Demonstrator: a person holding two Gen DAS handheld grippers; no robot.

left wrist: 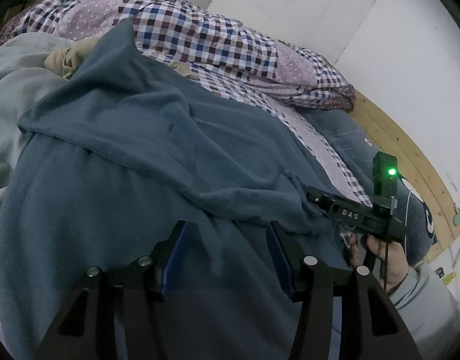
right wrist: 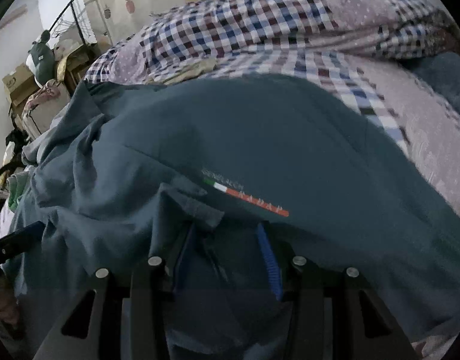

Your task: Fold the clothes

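Observation:
A teal polo shirt (left wrist: pixel 140 165) lies spread and rumpled across the bed. In the right wrist view its chest (right wrist: pixel 260 138) carries a green, white and red logo stripe (right wrist: pixel 245 198), and the collar flap (right wrist: pixel 197 204) lies over one fingertip. My left gripper (left wrist: pixel 227 228) stands open low over the shirt's body, its blue pads apart and nothing pinched. My right gripper (right wrist: pixel 227 228) is open at the collar, with loose cloth lying between the jaws. It also shows at the shirt's right edge (left wrist: pixel 317 199), held by a hand (left wrist: pixel 380 258), with a green light on.
A checked and dotted duvet (left wrist: pixel 200 36) is heaped along the far side of the bed. A beige garment (left wrist: pixel 68 57) and pale cloth (left wrist: pixel 14 84) lie at the left. A wooden bed frame (left wrist: pixel 410 156) and a blue pillow (left wrist: pixel 419 210) are on the right. Boxes (right wrist: pixel 23 90) crowd the far left.

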